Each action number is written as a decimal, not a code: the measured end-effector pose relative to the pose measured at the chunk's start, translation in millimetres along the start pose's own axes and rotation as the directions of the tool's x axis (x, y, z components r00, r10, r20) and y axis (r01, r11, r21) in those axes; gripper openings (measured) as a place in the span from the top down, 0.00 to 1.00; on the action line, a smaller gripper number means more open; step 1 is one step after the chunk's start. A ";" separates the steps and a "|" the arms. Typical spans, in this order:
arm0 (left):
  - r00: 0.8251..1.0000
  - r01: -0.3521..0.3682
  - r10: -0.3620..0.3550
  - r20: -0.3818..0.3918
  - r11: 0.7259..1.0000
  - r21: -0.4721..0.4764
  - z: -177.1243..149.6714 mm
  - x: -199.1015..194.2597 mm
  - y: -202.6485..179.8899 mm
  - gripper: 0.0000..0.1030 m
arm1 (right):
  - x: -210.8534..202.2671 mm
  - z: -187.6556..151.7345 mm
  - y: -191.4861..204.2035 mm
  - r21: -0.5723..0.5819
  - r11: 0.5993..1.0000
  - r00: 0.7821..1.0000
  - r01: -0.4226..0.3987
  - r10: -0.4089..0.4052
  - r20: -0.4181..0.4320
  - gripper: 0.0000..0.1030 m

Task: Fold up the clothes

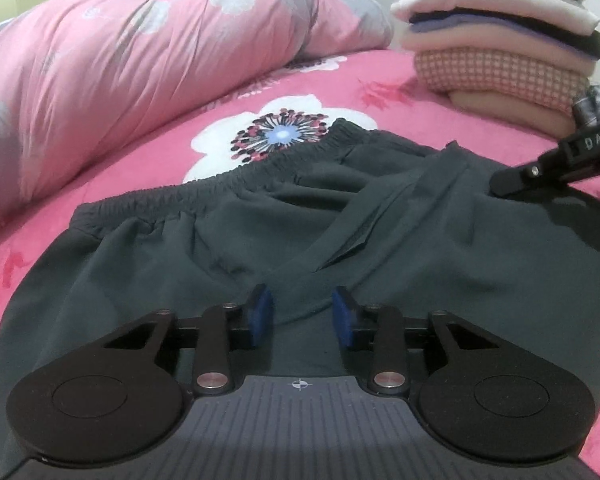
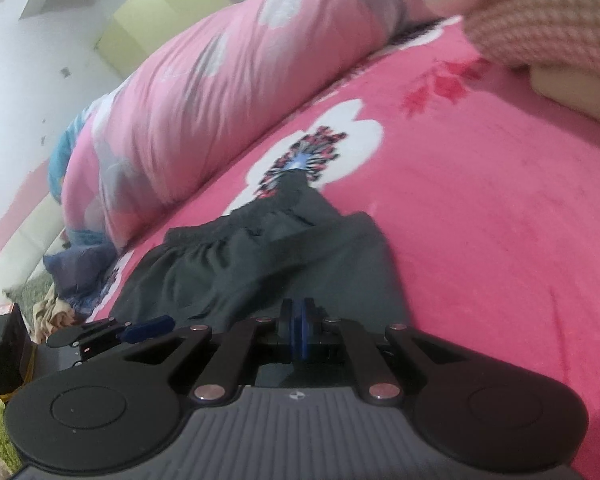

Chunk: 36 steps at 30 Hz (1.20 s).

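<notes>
1. We are folding a pair of dark grey shorts (image 1: 340, 220) lying flat on the pink flowered bed (image 1: 440, 104), its elastic waistband (image 1: 228, 176) running across the middle of the left wrist view toward the upper right.
2. We are holding the left gripper (image 1: 302, 314) at the lower centre of its own view, jaws parted a little, with the blue pads (image 1: 260, 312) standing apart over the cloth and nothing pinched between them.
3. We are keeping the right gripper (image 2: 298, 332) clenched, its pads meeting at the lower centre of the right wrist view; whether a thin layer of the shorts is caught there we cannot tell, since the blur hides the edge.
4. In the left wrist view, the right gripper is showing at the right edge, its tip resting on or just above the far side of the shorts.
5. To do this step well, we are judging that both sets of jaws should take the near hem at matching points, lift it evenly and carry it toward the waistband so the fold lands square.
6. We are leaving the stack of folded clothes (image 1: 496, 36) at the upper right and the rolled quilt (image 1: 140, 60) at the upper left well apart from the work.
</notes>
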<state>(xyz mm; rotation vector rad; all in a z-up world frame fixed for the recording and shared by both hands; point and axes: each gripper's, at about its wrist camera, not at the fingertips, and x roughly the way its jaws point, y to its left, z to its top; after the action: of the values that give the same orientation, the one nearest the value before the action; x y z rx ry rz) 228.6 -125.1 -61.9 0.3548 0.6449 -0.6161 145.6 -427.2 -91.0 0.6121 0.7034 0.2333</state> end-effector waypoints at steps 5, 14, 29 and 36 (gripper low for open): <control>0.998 -0.069 0.069 0.015 0.998 -0.012 -4.4 -1.9 2.6 0.99 | 0.7 -9.6 -9.4 0.026 1.000 0.999 -0.015 0.014 0.040 0.97; 0.992 -0.113 0.122 0.017 0.958 -0.262 -9.1 -9.2 43.8 0.99 | -3.4 -6.9 0.8 -0.028 1.000 0.998 0.003 -0.001 0.059 0.97; 0.971 -0.078 0.201 0.130 0.780 -0.621 -59.4 -170.5 100.4 0.49 | -33.3 -2.1 50.0 -0.080 0.988 0.982 0.132 -0.119 0.148 0.97; 0.932 -0.172 0.343 0.116 0.702 -0.691 -108.1 -260.8 124.9 0.34 | -63.6 -60.0 159.8 -0.431 0.902 0.996 0.000 0.039 0.081 0.96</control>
<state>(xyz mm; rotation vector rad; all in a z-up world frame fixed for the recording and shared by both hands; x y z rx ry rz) 94.2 132.7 41.8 -0.3135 0.5303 -0.1122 58.2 -297.7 2.6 0.2027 0.5362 0.3672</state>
